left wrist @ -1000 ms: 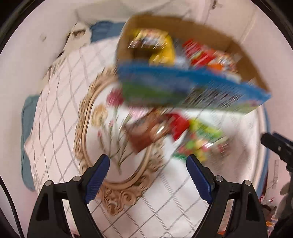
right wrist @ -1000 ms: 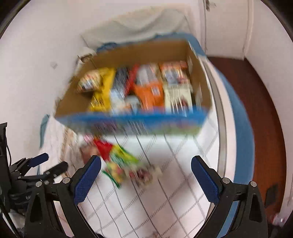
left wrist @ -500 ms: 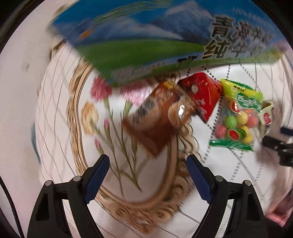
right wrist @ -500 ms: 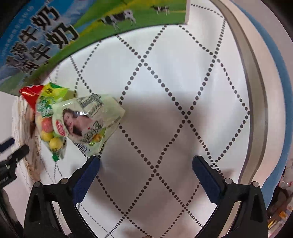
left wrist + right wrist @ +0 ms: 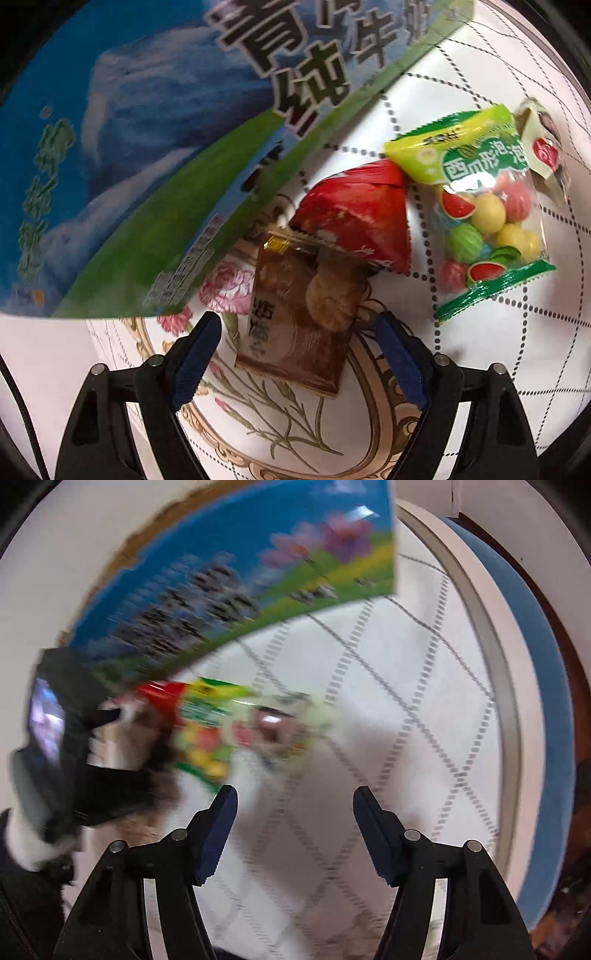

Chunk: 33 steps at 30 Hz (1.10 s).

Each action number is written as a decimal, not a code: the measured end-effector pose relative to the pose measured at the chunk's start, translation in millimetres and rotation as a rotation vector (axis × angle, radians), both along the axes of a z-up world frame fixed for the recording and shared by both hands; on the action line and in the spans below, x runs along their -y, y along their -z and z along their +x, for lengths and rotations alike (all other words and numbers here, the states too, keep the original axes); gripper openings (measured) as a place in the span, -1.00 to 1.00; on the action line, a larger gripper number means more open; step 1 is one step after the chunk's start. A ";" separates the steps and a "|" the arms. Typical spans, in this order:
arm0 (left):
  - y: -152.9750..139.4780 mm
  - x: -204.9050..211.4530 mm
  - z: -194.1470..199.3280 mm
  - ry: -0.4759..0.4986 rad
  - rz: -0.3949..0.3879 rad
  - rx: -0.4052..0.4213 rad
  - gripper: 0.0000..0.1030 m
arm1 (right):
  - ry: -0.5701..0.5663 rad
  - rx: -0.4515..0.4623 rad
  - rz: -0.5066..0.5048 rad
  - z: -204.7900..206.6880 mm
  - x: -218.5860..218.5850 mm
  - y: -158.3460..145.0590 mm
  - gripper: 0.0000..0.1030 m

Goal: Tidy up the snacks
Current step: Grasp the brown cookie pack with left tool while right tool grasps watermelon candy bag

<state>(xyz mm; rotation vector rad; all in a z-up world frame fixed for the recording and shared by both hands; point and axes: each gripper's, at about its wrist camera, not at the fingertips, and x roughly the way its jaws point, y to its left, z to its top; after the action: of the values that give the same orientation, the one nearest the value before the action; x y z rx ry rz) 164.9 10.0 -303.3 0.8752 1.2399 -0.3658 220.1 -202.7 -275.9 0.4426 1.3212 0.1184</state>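
Step in hand: pickup approach on the loose snacks, both grippers angled down at the tabletop (image 5: 480, 92) with its white diamond-pattern cloth.

Left gripper (image 5: 297, 334): jaws about half open and closing, brown snack packet (image 5: 299, 325) lies between them, lower half inside the gap. Pads are apart from the packet edges on both sides, so nothing gripped yet.

Right gripper (image 5: 293, 808): jaws about half open and closing, only bare cloth between them. Nothing held.

4 loose snacks lie in a row just beside the blue-and-green milk carton box (image 5: 147, 147), which fills the upper left of the left wrist view. The brown packet's top tucks under the red packet (image 5: 358, 218); the red packet touches the green gumball bag (image 5: 484, 218); a pale packet (image 5: 543, 144) peeks out behind the bag at far right. In the right wrist view the same group is blurred: gumball bag (image 5: 207, 731) up-left of the jaws, box (image 5: 240, 583) above.

Next move, my judgement: left needs to finish closing on the brown packet, then lift and slide it clear of the red one so that one does not drag along. Right sits off target; it needs to shift toward the gumball bag or pale packet before closing further. Both items probably go into the box; its opening is not visible here.
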 end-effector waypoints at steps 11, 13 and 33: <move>-5.3 -68.4 -18.5 -0.470 -0.275 -0.170 0.09 | -0.012 0.020 -0.012 44.7 -60.4 1.9 0.33; -1.6 -88.3 -27.7 -0.597 -0.344 -0.222 0.09 | -0.015 0.020 -0.020 53.6 -70.8 5.5 0.33; 19.7 -111.2 -78.7 -0.785 -0.462 -0.312 0.35 | -0.239 -0.154 -0.120 12.6 -101.4 46.4 0.00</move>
<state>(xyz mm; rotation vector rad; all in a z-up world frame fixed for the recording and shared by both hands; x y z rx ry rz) 86.2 121.2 -323.0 -0.0981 1.5934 -0.1370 232.7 -101.3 -322.3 0.1935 1.5212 0.2055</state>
